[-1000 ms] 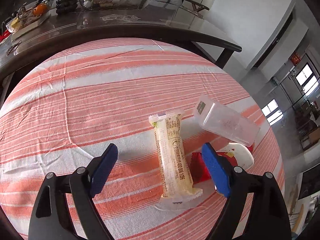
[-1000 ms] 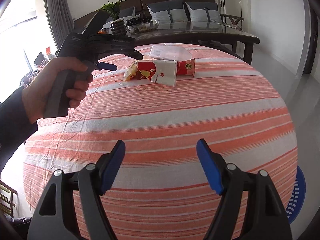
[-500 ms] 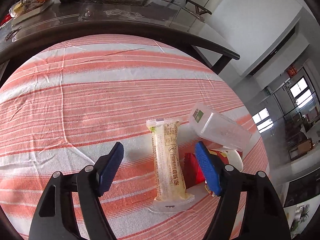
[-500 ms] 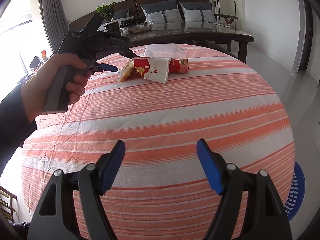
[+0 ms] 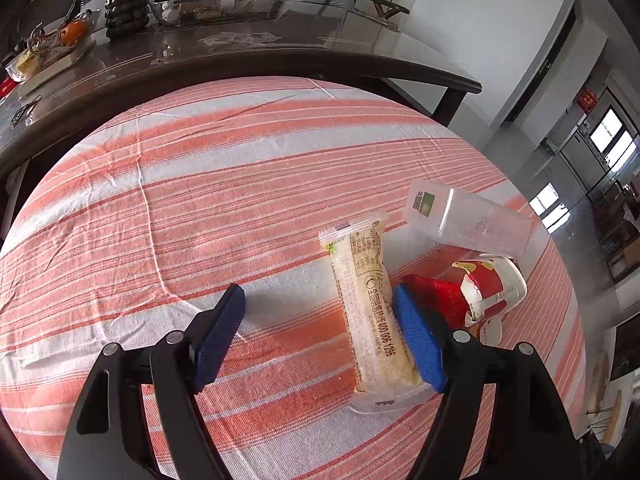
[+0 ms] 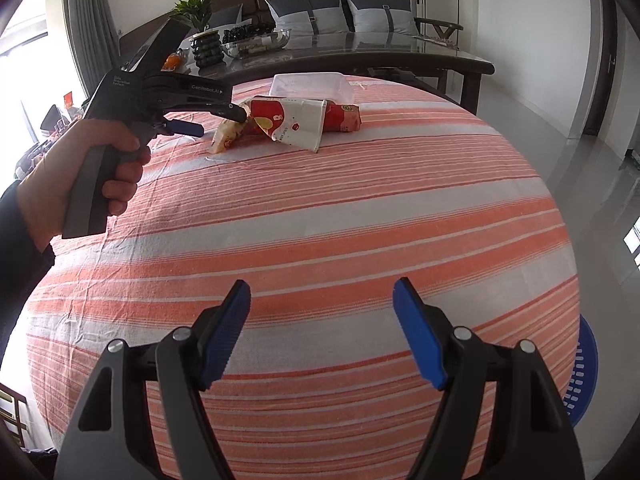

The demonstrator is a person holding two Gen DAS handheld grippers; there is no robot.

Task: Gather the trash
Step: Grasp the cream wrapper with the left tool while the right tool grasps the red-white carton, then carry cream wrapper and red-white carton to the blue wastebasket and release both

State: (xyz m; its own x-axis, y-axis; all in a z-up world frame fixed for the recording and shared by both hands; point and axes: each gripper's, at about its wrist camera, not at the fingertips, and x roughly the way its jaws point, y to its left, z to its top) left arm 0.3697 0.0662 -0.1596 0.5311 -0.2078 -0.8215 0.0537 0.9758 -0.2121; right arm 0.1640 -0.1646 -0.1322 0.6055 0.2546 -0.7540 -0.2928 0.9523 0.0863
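1. My left gripper (image 5: 318, 330) points down at the round table under its orange-and-white striped cloth (image 5: 200, 208); its jaws stand wide apart and grip nothing.
2. The long pale-yellow snack packet in clear plastic (image 5: 370, 312) lies flat on the cloth between those jaws, close against the right blue pad (image 5: 418, 338). Whether that pad touches the packet I cannot tell. The left pad (image 5: 218, 338) is well clear of it, over bare cloth.
3. Just beyond the right pad lies a crumpled red-and-white paper cup (image 5: 480, 292) on its side, beside the packet.
4. A clear, empty rectangular plastic container (image 5: 468, 220) lies tilted at the far side of the cup, resting partly on it.
5. From my right wrist camera the same trash shows as 1 cluster at the far side of the table: the packet (image 6: 228, 136), the paper cup (image 6: 296, 124) and the container (image 6: 312, 86) behind them.
6. That view also shows the person's hand (image 6: 80, 176) around the grey handle of the left gripper (image 6: 208, 124), whose tips reach the packet's end of the cluster.
7. My right gripper (image 6: 322, 334) hangs over the near part of the striped cloth (image 6: 360, 220), jaws wide apart with only cloth between them, well apart from the trash.
8. A blue perforated plastic basket (image 6: 584, 372) shows past the table's edge, low on the right.
9. A dark glass-topped table (image 5: 248, 46) with dishes stands behind the round one.
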